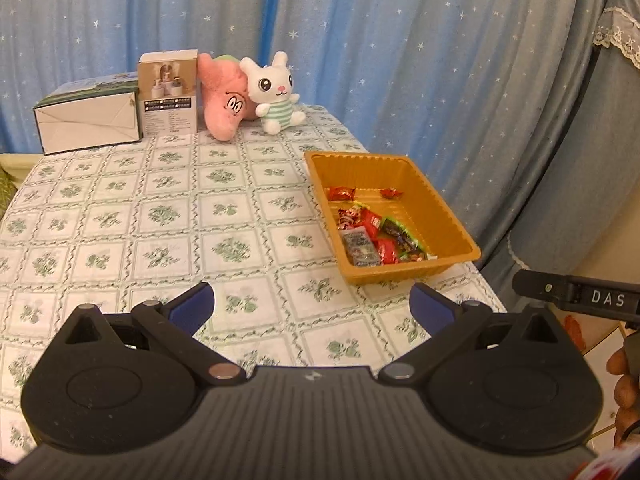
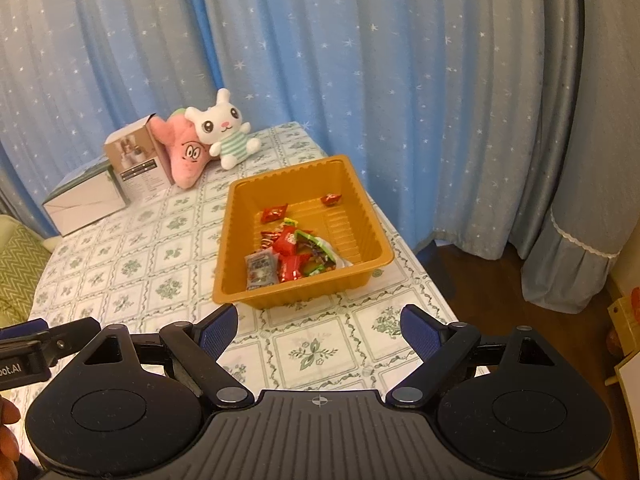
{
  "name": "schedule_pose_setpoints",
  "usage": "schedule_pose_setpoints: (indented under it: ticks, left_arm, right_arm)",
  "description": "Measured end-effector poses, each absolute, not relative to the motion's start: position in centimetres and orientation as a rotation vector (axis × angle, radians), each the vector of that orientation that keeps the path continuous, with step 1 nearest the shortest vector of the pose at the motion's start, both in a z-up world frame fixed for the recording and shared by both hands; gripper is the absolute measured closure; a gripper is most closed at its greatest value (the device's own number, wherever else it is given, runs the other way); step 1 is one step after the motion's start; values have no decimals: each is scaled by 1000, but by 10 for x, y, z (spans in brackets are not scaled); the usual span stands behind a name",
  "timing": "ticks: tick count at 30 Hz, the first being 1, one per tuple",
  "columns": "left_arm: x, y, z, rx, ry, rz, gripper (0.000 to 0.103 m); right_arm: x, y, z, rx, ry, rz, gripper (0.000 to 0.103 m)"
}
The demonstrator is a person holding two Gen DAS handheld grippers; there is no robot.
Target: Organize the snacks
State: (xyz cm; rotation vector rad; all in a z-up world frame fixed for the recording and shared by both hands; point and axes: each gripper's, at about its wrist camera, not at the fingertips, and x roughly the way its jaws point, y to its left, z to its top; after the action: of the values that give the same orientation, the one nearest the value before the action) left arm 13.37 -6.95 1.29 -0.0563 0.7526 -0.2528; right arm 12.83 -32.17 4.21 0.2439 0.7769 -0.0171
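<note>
At table's right edge, orange tray (image 2: 362, 216) with snacks (image 2: 294, 254) piled at near end, two red sweets (image 2: 275, 213) loose farther in; no wrapper seen on cloth (image 1: 168, 216); tray corner close to table edge, likely to slide off if nudged; left tongs (image 1: 312, 305) spread wide, empty, short of tray; right tongs (image 2: 318, 330) likewise wide and empty; plush toys (image 1: 276, 94) and boxes (image 1: 88, 120) at far end, well apart.

Blue curtains (image 2: 360, 60) with small white stars are hanging behind the worktop (image 1: 140, 220), which is wearing a green flowered cloth. A brown wooden floor (image 2: 480, 280) is showing at the right. Warm light is filling the room.
</note>
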Motion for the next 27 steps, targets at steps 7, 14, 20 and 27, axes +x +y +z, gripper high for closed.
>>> schedule_pose_setpoints:
  ticks: [7, 14, 20, 27]
  left_arm:
    - [124, -66, 13, -59, 778, -218, 0]
    - [113, -70, 14, -47, 785, -214, 0]
    - [109, -75, 14, -34, 784, -211, 0]
    - [110, -76, 13, -17, 777, -201, 0]
  right_arm:
    - [117, -311, 43, 229, 767, -6, 15]
    - [109, -303, 48, 179, 748, 2, 15]
    - [104, -300, 48, 164, 744, -2, 15]
    - [104, -298, 45, 164, 757, 8, 15]
